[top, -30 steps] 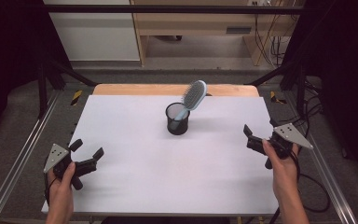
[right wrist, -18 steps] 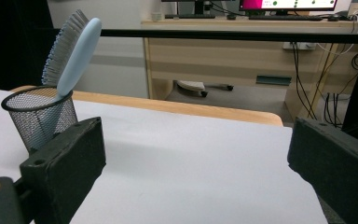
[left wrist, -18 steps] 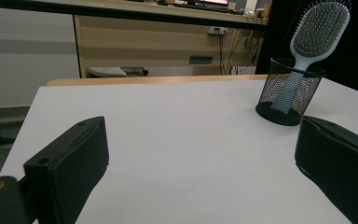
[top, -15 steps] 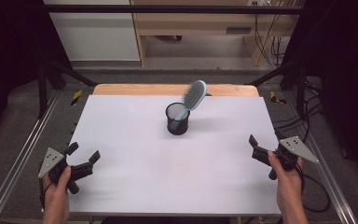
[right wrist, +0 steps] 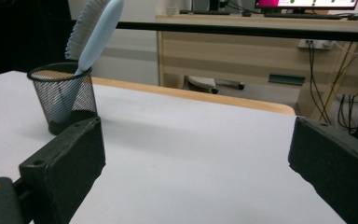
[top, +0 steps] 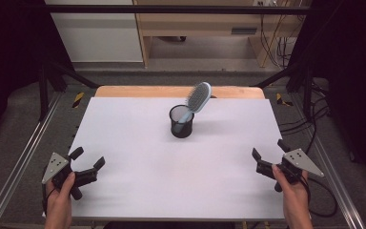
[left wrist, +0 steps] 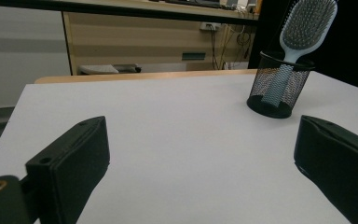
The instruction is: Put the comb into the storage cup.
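A black mesh cup (top: 181, 122) stands near the middle of the white table, toward the far side. A pale blue hairbrush (top: 198, 99) rests in it handle down and leans to the right, bristles facing left. The cup (left wrist: 278, 84) and brush (left wrist: 306, 23) appear at the upper right of the left gripper view, and the cup (right wrist: 65, 97) with the brush (right wrist: 97, 29) at the left of the right gripper view. My left gripper (top: 88, 159) is open at the near left corner, holding nothing. My right gripper (top: 269, 150) is open near the right edge, holding nothing.
The white table top (top: 171, 167) ends in a wooden strip (top: 171, 91) at the far side. Metal frame rails (top: 24, 157) run along both sides. Cables (top: 314, 124) lie on the floor to the right. A wooden desk (top: 205, 28) stands behind the table.
Both hands have drawn back toward the near edge of the table, each gripper staying open. The cup and the brush have not moved.
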